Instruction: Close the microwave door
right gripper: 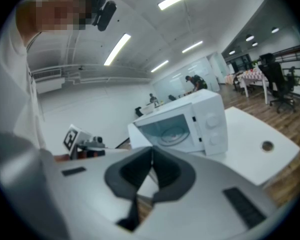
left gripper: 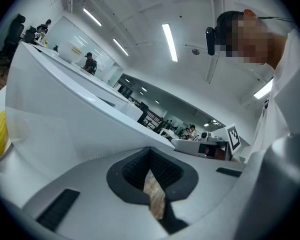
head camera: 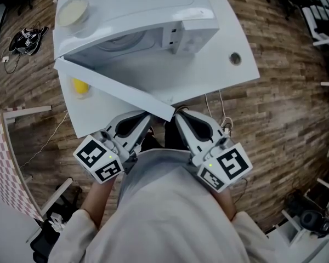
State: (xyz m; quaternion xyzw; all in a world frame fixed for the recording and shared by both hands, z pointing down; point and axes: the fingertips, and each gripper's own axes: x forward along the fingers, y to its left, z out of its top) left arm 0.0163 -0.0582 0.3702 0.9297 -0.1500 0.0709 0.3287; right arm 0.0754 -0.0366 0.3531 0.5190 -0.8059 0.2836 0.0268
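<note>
A white microwave stands on a white table. Its door hangs wide open, swung out toward me, with the free edge over the table's front. My left gripper sits just below that edge, jaws shut and holding nothing. My right gripper is beside it, also shut and empty. In the left gripper view the door fills the left side beyond the shut gripper. The right gripper view shows the microwave with its cavity exposed, past the shut gripper.
A yellow object lies on the table under the open door. A round pale dish rests on top of the microwave. The table has a cable hole. A checkered panel stands at left, and cables lie on the wooden floor.
</note>
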